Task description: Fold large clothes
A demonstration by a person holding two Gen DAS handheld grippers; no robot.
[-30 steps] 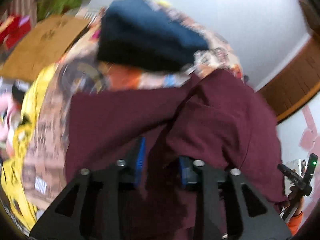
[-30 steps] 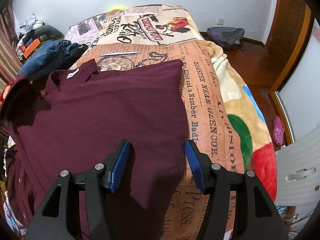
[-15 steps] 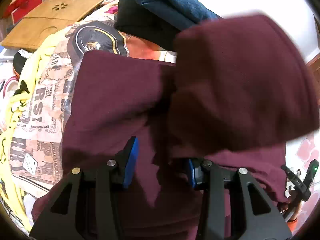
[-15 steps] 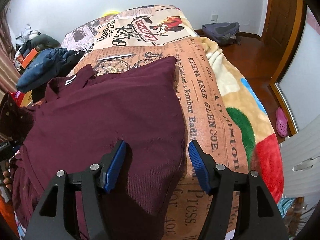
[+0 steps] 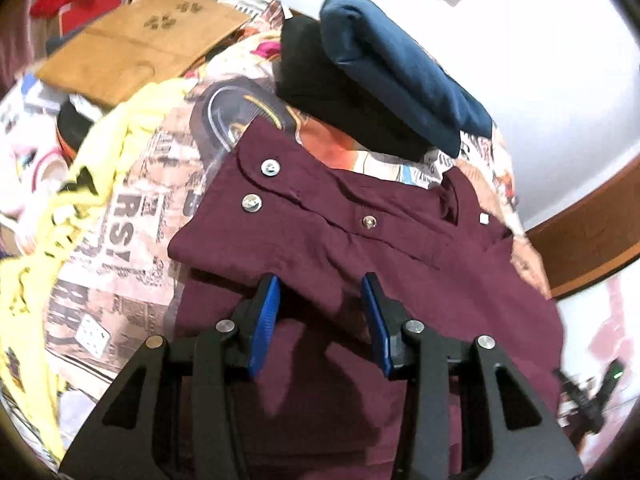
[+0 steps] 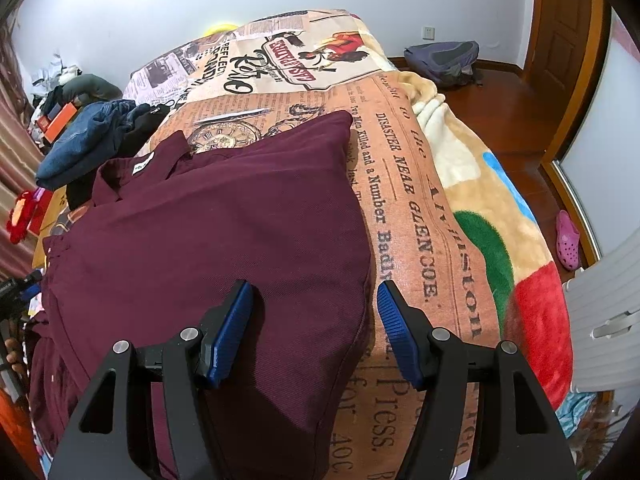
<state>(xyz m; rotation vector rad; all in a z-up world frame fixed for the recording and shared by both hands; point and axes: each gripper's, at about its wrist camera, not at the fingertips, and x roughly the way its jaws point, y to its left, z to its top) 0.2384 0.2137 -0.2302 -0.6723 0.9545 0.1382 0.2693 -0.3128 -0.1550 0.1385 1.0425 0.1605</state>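
A large maroon garment (image 6: 208, 248) lies spread on the bed, collar and white label toward the far left. In the left wrist view one sleeve (image 5: 320, 216) with metal snap buttons lies folded flat across the maroon garment (image 5: 440, 300). My left gripper (image 5: 322, 312) hovers over the sleeve's near edge, its blue pads apart and pinching no cloth. My right gripper (image 6: 314, 324) stands open above the garment's right edge, which runs between the pads without being pressed.
A newspaper-print blanket (image 6: 408, 200) covers the bed. Folded blue and black clothes (image 5: 384, 80) are stacked beyond the collar. A brown board (image 5: 132, 44) and yellow cloth (image 5: 100, 168) lie to the left. On the wooden floor are a backpack (image 6: 444, 60) and a pink shoe (image 6: 568, 240).
The left gripper carried the sleeve over the garment, let go of it and now stands open over it; the sleeve lies flat. The right gripper stayed put, its jaws slightly wider.
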